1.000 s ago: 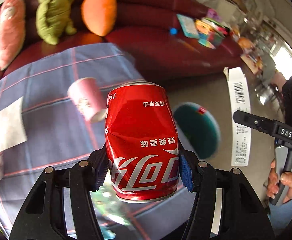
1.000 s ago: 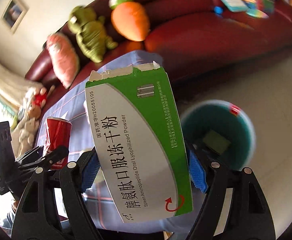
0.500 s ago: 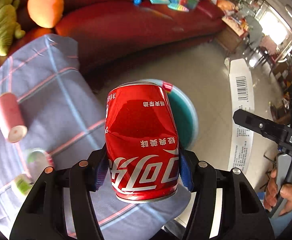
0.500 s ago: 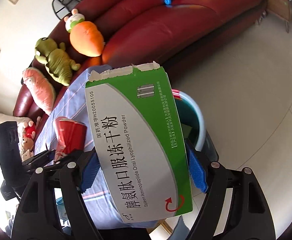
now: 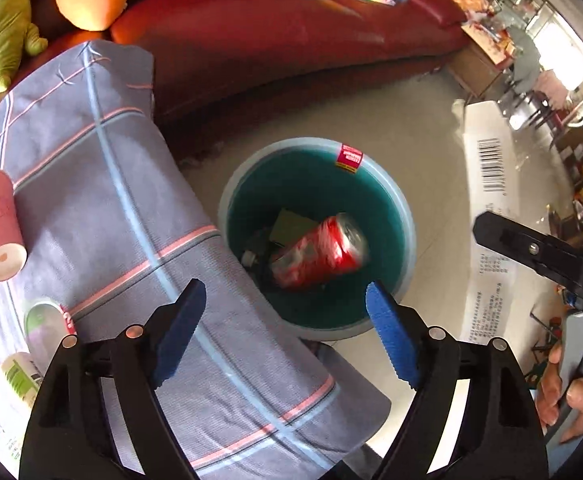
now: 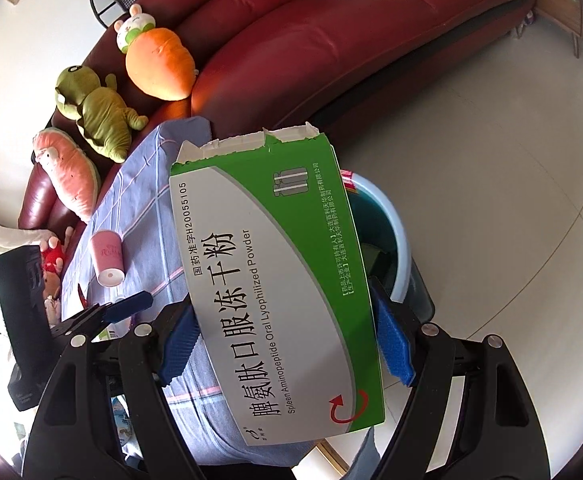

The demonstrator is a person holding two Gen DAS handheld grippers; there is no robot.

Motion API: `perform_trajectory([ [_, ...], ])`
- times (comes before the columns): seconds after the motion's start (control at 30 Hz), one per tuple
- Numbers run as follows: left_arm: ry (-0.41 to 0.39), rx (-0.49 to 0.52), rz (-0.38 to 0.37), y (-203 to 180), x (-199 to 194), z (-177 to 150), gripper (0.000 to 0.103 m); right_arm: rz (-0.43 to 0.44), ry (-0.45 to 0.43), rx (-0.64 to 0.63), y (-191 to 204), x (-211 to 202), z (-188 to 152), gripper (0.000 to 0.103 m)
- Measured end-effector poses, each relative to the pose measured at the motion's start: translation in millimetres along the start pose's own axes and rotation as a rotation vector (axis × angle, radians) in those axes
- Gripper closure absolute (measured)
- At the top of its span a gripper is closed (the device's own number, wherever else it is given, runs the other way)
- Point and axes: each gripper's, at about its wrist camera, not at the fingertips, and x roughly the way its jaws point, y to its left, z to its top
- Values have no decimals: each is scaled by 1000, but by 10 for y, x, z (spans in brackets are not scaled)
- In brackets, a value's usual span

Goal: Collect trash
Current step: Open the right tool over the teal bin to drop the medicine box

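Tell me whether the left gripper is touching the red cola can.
Apart. In the left wrist view the left gripper has its jaws opening with nothing between them, while the red cola can lies down inside the teal bin.

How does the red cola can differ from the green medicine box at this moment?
The red cola can lies loose on its side inside the teal bin; the green medicine box stands clamped in the right gripper. The can is round and dented; the box is flat, with a torn top flap. Both are trash.
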Motion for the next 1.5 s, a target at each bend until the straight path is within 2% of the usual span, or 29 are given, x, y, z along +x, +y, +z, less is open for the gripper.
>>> perform_trajectory([
  [0.6,-66,-74,-60,347,-449,-228,13,-32,45,-72,397,345,138,29],
  [0.8,-80,-85,-73,420,-528,-262,11,-50,39,-84,537,344,144,25],
  [1.13,-103,-93,-92,511,-698,-393,11,-80,38,-91,649,219,8,24],
  [1.5,-173,-88,-83,651,-1176,-703,10,-67,41,-145,1035,55,-320,21],
])
